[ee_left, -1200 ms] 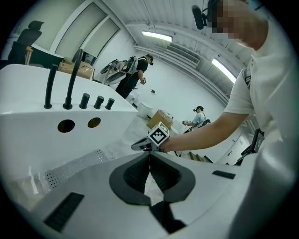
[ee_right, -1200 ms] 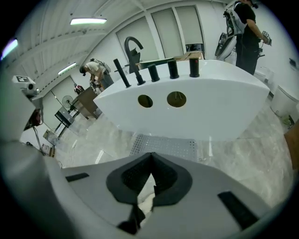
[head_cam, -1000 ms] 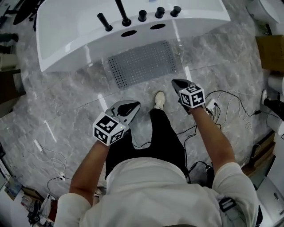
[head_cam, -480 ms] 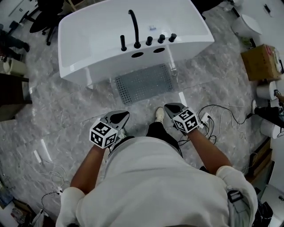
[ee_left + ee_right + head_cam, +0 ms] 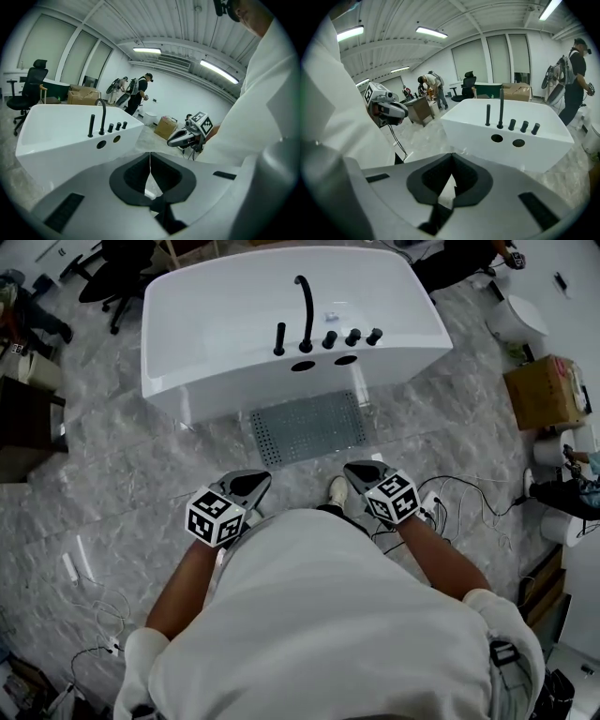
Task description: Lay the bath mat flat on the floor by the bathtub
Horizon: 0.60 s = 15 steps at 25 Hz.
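Note:
A grey perforated bath mat [image 5: 307, 427] lies flat on the marble floor, right against the front of the white bathtub [image 5: 234, 324]. Both grippers are held near my body, well back from the mat. My left gripper [image 5: 246, 485] has its jaws closed tip to tip with nothing between them, as the left gripper view shows [image 5: 150, 154]. My right gripper [image 5: 361, 472] is likewise shut and empty [image 5: 452, 156]. The tub's black taps [image 5: 305, 310] face me.
Loose cables [image 5: 469, 493] trail over the floor at my right. A cardboard box [image 5: 544, 390] and white rolls [image 5: 561, 442] stand at the far right. A dark desk [image 5: 28, 427] sits at the left. People stand beyond the tub [image 5: 138, 93].
The head view has risen and pulled back from the tub, so the mat and tub look smaller. Both grippers have drawn in closer to my body. The mat has not moved.

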Each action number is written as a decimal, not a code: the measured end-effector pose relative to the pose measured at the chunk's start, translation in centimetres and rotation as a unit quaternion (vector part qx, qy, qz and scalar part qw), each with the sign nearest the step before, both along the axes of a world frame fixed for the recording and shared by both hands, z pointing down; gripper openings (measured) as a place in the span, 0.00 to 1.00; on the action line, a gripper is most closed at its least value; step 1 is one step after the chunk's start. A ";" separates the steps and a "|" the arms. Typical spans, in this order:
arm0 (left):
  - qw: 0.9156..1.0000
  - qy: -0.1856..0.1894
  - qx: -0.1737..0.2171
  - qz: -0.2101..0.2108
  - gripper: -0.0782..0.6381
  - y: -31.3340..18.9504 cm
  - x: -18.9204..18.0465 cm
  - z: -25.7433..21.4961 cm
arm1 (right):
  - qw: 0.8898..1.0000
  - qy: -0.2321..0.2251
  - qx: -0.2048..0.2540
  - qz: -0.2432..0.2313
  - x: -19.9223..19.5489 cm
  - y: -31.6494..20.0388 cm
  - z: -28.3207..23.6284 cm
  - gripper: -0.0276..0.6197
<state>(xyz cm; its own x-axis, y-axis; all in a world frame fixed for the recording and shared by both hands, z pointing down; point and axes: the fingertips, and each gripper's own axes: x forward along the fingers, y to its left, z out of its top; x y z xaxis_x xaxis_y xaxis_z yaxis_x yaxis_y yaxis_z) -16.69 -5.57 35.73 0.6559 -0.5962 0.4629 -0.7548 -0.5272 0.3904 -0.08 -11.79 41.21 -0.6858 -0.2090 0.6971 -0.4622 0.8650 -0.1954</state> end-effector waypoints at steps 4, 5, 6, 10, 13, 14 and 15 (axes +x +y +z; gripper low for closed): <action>1.000 0.008 0.010 -0.009 0.13 0.2 -1.4 -0.7 | 1.000 0.000 0.010 -0.008 -1.3 0.5 -0.9 0.06; 1.000 0.009 0.012 -0.009 0.13 0.3 -1.5 -0.9 | 1.000 0.000 0.013 -0.007 -1.4 0.6 -1.2 0.06; 1.000 0.008 0.015 -0.007 0.13 0.3 -1.6 -1.0 | 1.000 -0.001 0.015 -0.007 -1.5 0.6 -1.4 0.06; 1.000 0.009 0.024 -0.009 0.13 0.4 -2.3 -1.6 | 1.000 -0.006 0.021 -0.004 -2.3 0.8 -2.1 0.06; 1.000 0.007 0.027 -0.011 0.13 0.6 -2.6 -1.8 | 1.000 -0.010 0.025 -0.008 -3.0 1.1 -2.4 0.06; 1.000 0.006 0.028 -0.011 0.13 0.7 -2.7 -1.8 | 1.000 -0.012 0.026 -0.008 -3.2 1.1 -2.5 0.06; 0.999 0.005 0.030 -0.012 0.13 0.8 -2.7 -1.8 | 1.000 -0.014 0.027 -0.008 -3.2 1.2 -2.5 0.06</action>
<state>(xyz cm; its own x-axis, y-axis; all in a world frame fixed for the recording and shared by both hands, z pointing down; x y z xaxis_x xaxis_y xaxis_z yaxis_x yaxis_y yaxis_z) -19.38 -4.78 33.92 0.6461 -0.6373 0.4199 -0.7632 -0.5320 0.3668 -3.33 -10.56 38.75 -0.7080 -0.2352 0.6659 -0.4436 0.8818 -0.1603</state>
